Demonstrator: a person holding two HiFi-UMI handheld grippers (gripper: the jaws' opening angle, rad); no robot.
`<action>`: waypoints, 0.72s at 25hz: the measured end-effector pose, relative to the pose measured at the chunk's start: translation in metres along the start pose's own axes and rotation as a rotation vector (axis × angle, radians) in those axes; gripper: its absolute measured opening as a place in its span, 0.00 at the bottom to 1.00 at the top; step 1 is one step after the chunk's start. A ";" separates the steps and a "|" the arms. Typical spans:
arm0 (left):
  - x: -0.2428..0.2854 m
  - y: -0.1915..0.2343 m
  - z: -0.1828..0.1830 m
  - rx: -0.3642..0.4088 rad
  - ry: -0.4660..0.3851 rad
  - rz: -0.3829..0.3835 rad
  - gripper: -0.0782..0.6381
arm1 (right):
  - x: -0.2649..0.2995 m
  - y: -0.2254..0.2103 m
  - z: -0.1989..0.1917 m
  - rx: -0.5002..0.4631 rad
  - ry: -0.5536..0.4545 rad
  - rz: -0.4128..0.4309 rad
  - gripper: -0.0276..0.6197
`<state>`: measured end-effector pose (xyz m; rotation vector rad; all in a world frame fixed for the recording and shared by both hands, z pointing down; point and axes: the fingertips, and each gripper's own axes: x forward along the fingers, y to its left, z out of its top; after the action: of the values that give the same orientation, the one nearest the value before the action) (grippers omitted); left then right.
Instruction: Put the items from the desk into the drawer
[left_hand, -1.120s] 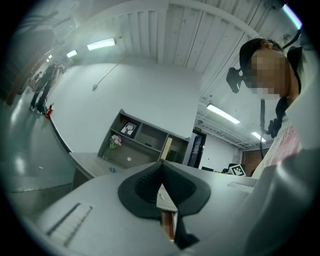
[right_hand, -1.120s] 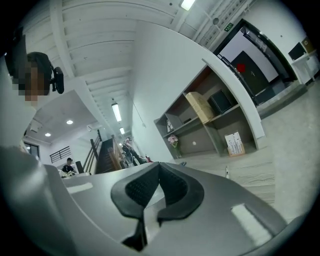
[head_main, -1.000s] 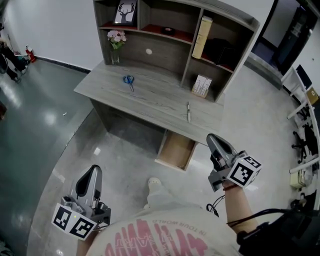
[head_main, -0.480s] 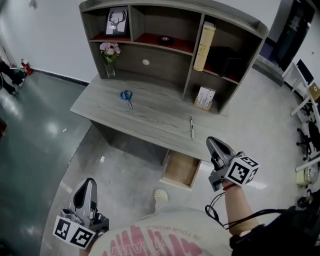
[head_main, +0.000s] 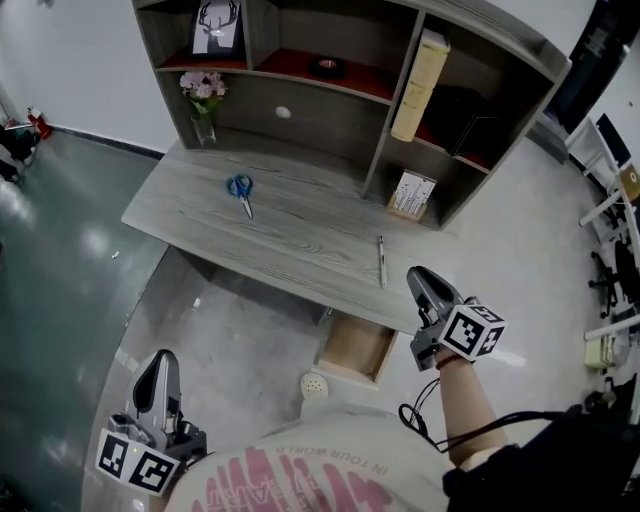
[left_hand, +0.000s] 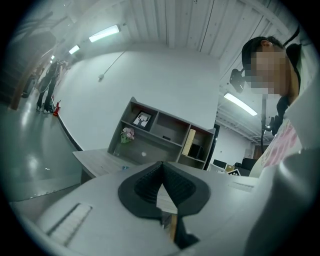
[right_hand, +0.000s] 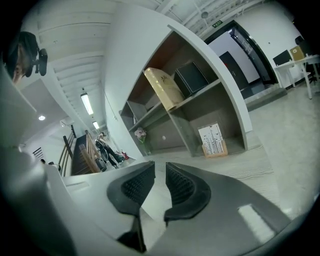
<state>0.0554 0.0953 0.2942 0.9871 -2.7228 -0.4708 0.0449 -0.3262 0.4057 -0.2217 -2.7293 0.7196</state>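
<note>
Shirt print (head_main: 300, 480) ending "WORLD", box label (head_main: 412, 194) unreadable, pen (head_main: 381, 262), scissors (head_main: 241, 190)

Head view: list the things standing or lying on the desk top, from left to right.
flower vase → blue scissors → pen → small white box
</note>
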 end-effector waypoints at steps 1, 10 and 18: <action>0.003 0.002 -0.001 0.000 0.006 0.006 0.14 | 0.007 -0.006 -0.004 0.003 0.016 -0.006 0.15; 0.015 0.015 0.002 0.023 0.041 0.093 0.14 | 0.065 -0.072 -0.051 -0.088 0.179 -0.168 0.26; 0.029 0.020 0.001 0.034 0.061 0.137 0.14 | 0.100 -0.101 -0.100 -0.244 0.435 -0.275 0.35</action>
<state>0.0216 0.0909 0.3032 0.8015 -2.7286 -0.3657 -0.0228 -0.3455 0.5651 -0.0449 -2.3565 0.2275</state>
